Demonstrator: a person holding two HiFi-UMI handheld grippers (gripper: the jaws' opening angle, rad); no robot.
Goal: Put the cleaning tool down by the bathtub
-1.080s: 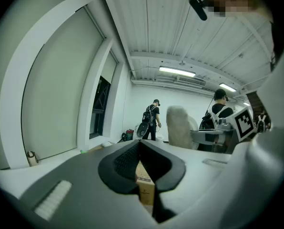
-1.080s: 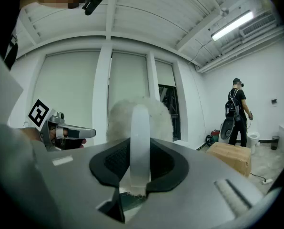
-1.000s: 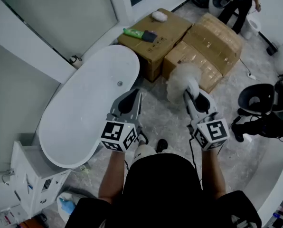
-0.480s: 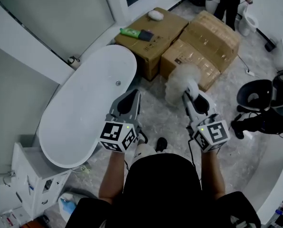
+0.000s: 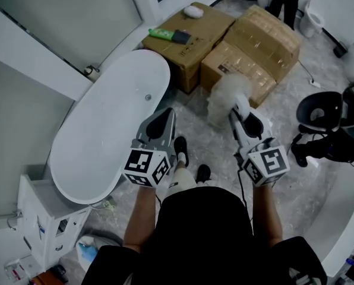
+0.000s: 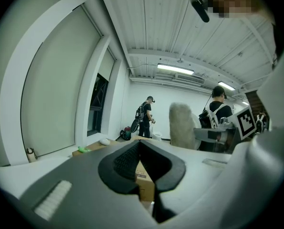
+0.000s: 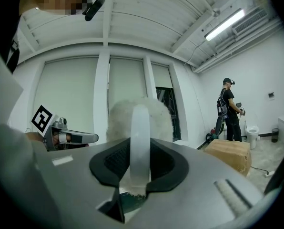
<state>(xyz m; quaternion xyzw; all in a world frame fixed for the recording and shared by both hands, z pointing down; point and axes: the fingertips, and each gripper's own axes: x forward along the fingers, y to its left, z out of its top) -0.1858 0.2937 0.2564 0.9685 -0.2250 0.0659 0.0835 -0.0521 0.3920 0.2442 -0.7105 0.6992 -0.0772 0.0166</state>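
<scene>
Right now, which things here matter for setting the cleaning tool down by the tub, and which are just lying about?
Job: fluffy duster, clamped in the jaws of the right gripper; bathtub.
Lying about: cardboard boxes, green bottle, white lump on a box, black seat.

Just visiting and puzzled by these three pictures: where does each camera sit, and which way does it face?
Head view: on the person's head, looking steeply down at the bathtub and floor; shows both forearms, the left tool and right tool.
Left gripper view: rides the left tool, looking along its closed, empty jaws across the room.
Right gripper view: rides the right tool, looking along jaws clamped on the fluffy duster, toward the windows.
Shared: all three show the duster.
</scene>
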